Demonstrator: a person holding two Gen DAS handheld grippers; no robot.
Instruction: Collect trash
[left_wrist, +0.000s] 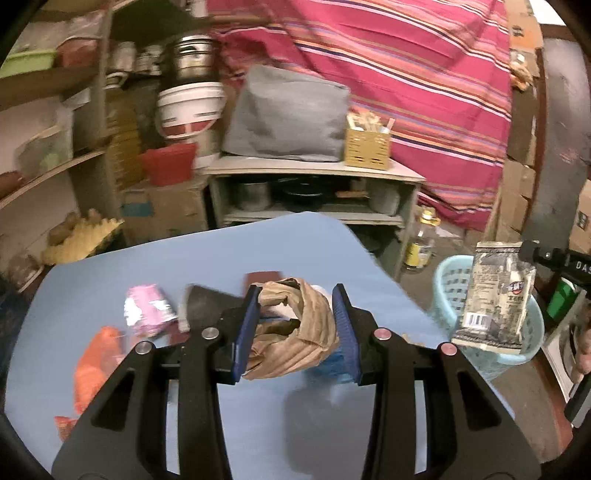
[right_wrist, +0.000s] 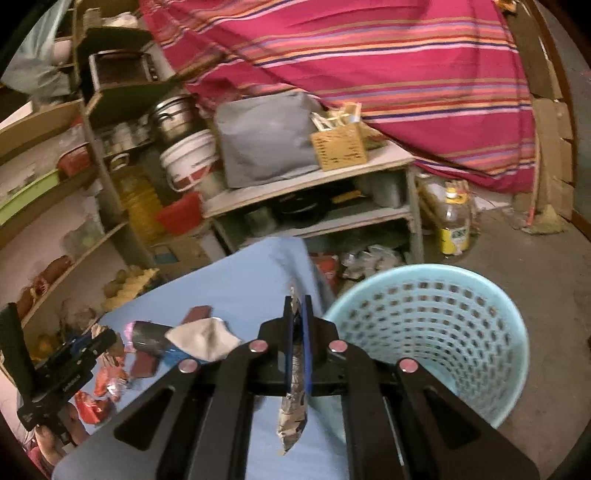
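Note:
My left gripper is shut on a crumpled brown paper bag, held just above the blue table. On the table lie a pink wrapper, an orange wrapper and a dark wrapper. My right gripper is shut on a flat silver-and-grey food packet, seen edge on. From the left wrist view that packet hangs over the light blue mesh basket, pinched at its top by the right gripper. The basket stands on the floor beside the table's right edge.
More wrappers and a pale crumpled piece lie on the table. Behind it stand a low shelf unit with pots, a grey bag, a striped cloth, and a yellow bottle on the floor.

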